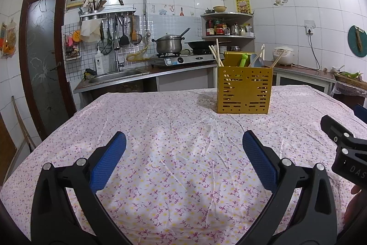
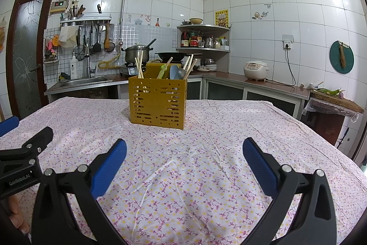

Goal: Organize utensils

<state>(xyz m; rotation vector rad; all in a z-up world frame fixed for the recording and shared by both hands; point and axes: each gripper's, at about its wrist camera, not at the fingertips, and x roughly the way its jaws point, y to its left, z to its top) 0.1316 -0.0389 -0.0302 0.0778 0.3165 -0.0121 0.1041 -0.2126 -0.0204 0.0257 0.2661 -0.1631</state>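
Note:
A yellow perforated utensil holder (image 1: 244,90) (image 2: 157,102) stands upright on the floral tablecloth (image 1: 174,153) (image 2: 206,141), far side of the table. Wooden chopsticks (image 1: 216,55) (image 2: 139,67), a green utensil (image 1: 243,59) (image 2: 162,70) and grey-blue spoons (image 2: 177,72) stick out of it. My left gripper (image 1: 184,141) is open over bare cloth, well short of the holder and left of it. My right gripper (image 2: 184,148) is open too, nothing between its blue pads, the holder ahead and slightly left. Each view shows the other gripper at its edge.
Behind the table runs a kitchen counter with a sink (image 1: 119,75), a gas stove with a pot (image 1: 169,44) and wok, a corner shelf (image 2: 203,38) and a rice cooker (image 2: 255,70). A door (image 1: 43,56) is at left. A chopping board with green vegetables (image 2: 330,91) sits right.

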